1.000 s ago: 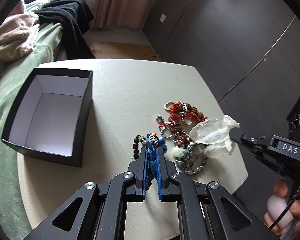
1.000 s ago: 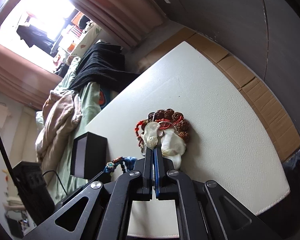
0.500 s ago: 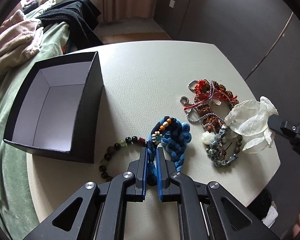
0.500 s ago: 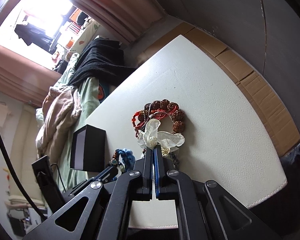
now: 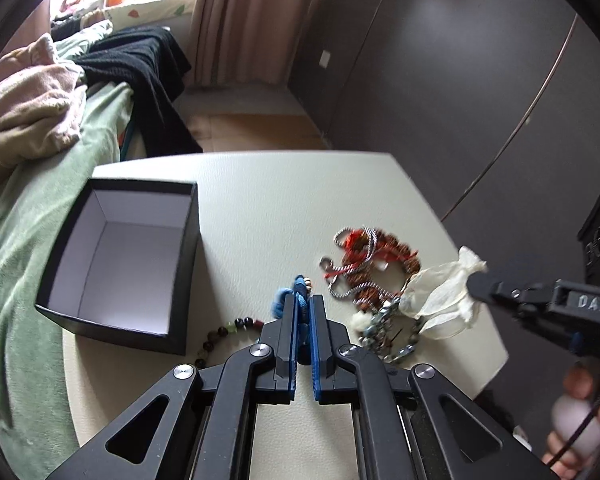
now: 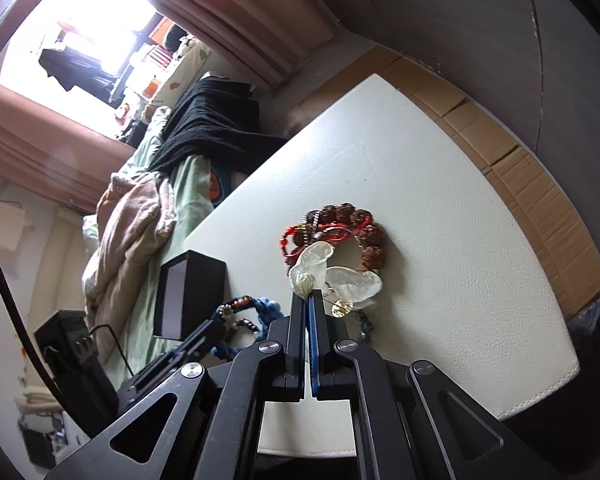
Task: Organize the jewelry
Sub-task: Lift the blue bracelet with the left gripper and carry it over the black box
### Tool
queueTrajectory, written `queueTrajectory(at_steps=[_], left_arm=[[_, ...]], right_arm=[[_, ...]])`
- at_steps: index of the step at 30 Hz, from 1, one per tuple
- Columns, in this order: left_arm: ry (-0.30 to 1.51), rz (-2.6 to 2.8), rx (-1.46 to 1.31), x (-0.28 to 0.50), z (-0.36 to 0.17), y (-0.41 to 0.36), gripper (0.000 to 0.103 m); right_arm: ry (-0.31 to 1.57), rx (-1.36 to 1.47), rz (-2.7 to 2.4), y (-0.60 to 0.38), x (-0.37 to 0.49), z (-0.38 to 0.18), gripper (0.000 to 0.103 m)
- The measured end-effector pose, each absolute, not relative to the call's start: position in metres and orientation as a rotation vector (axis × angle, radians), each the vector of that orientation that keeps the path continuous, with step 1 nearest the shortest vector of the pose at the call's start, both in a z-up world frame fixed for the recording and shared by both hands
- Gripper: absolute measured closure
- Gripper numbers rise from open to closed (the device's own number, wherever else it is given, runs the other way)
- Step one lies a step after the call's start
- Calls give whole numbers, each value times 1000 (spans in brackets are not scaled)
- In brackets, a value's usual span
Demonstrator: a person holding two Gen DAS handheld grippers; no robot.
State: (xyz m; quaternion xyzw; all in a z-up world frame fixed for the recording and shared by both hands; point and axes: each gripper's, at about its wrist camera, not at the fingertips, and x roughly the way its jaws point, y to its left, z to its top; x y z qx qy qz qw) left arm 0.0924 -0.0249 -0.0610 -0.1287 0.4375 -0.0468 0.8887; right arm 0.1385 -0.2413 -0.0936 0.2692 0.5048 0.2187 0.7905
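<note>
Blue braided bracelet point(image 5: 299, 294) in left fingers point(image 5: 288, 320) — sheer pouch point(image 6: 320, 268) in right

I had the left gripper point(image 5: 303, 300) clamped, jaws nearly together, low over the table's near edge. I held the right gripper point(image 6: 308, 294) with jaws pressed together near the right edge; my right hand point(image 5: 580, 420) gripped its handle.

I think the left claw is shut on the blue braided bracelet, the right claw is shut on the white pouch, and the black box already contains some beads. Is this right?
Not fully. The black box is empty: the left wrist view shows only its bare white inside. The rest holds: the left claw is shut on the blue braided bracelet, and the right claw is shut on the white pouch.
</note>
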Motion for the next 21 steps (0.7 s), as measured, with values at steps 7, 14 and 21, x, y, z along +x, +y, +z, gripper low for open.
queueTrajectory(at_steps=[7, 14, 21], left_arm=[[799, -112, -325, 76, -27, -4, 98], [725, -92, -391, 61, -7, 27, 98], [685, -43, -468, 53, -1, 65, 98]], right_arm=[[1014, 602, 581, -224, 130, -77, 100], [965, 603, 668, -194, 128, -67, 100], [944, 597, 738, -152, 136, -59, 100]])
